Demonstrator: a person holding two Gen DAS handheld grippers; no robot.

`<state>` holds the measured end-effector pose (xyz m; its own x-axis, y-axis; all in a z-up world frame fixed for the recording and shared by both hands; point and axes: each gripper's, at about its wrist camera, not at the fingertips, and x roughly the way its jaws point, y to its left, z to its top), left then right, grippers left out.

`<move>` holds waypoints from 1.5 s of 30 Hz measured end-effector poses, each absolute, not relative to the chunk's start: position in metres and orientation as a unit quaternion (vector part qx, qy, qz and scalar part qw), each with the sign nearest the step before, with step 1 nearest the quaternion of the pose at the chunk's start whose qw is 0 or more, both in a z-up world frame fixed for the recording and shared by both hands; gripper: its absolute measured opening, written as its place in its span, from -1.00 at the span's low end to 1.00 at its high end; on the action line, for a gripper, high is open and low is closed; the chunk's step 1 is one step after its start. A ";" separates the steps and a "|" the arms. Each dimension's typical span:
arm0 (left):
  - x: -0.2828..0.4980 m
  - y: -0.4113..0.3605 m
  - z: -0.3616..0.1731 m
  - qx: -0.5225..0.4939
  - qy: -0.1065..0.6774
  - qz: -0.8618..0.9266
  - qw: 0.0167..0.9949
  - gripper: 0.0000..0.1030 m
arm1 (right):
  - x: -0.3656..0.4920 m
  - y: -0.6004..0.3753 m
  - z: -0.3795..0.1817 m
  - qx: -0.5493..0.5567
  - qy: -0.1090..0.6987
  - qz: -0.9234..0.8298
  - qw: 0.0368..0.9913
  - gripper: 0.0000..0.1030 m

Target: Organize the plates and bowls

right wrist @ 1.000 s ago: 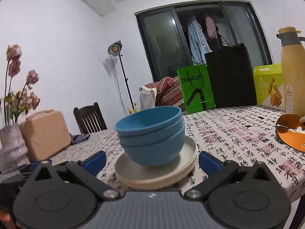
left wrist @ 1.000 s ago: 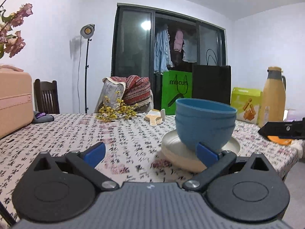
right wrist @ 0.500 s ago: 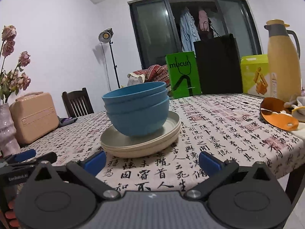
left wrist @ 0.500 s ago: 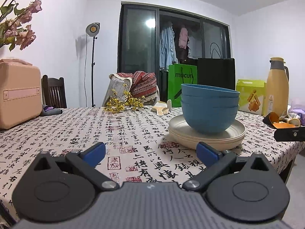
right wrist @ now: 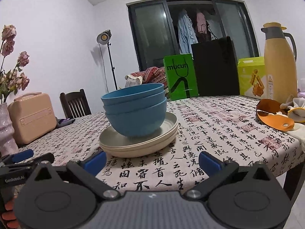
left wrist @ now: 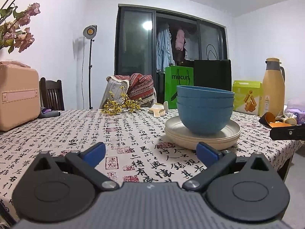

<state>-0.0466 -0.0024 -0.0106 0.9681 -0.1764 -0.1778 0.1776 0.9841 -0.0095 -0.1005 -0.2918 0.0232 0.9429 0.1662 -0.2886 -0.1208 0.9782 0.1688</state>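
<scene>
Closest in, the left gripper (left wrist: pixel 150 151) sits low over the near edge of the table (left wrist: pixel 57 133), its blue-tipped fingers (left wrist: pixel 95 150) spread wide apart with nothing between them. Same story from the other camera: the right gripper (right wrist: pixel 152 160) hangs at the table's front edge, fingers splayed and empty, and the left gripper shows at the far left of that view, off to the side of the stack. Just beyond both sets of fingertips, on the tablecloth printed with black calligraphy (right wrist: pixel 209 133), stands the stack: three blue bowls (right wrist: pixel 134 109) nested one in another, upright, resting on a pile of cream plates (right wrist: pixel 139 143). The bowls sit a little off-centre on the top plate. Neither gripper touches the stack. To the right, near the table's edge, lies an orange curved piece (right wrist: pixel 274 114) beside some crumpled cloth (right wrist: pixel 297 105). Over on the left, a peach-coloured case (right wrist: pixel 31 116) stands by a vase of dried pink flowers (right wrist: pixel 11 70). Further back come a sprig of yellow blossoms (left wrist: pixel 122 106), a green "mucun" bag (right wrist: pixel 180 76), a black paper bag (right wrist: pixel 214 66), a lime-green box (right wrist: pixel 251 76) and a tall tan thermos jug (right wrist: pixel 279 61). Behind the table stand a dark wooden chair (right wrist: pixel 75 103), a studio lamp on a stand (right wrist: pixel 104 38) and dark glass doors with clothes hanging behind them (right wrist: pixel 186 32).
</scene>
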 end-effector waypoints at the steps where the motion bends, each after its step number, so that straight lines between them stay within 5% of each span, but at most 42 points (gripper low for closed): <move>1: -0.047 -0.002 -0.011 0.003 0.089 -0.090 0.992 1.00 | -0.100 -0.292 0.023 0.075 0.152 0.074 0.983 1.00; 45: -0.048 -0.001 -0.011 0.003 0.086 -0.092 0.992 1.00 | -0.097 -0.288 0.022 0.068 0.156 0.080 0.982 1.00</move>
<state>-0.0484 -0.0012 -0.0105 0.9683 -0.1825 -0.1705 0.1836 0.9830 -0.0095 -0.0966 -0.2877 0.0222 0.9385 0.1784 -0.2957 -0.1361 0.9780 0.1579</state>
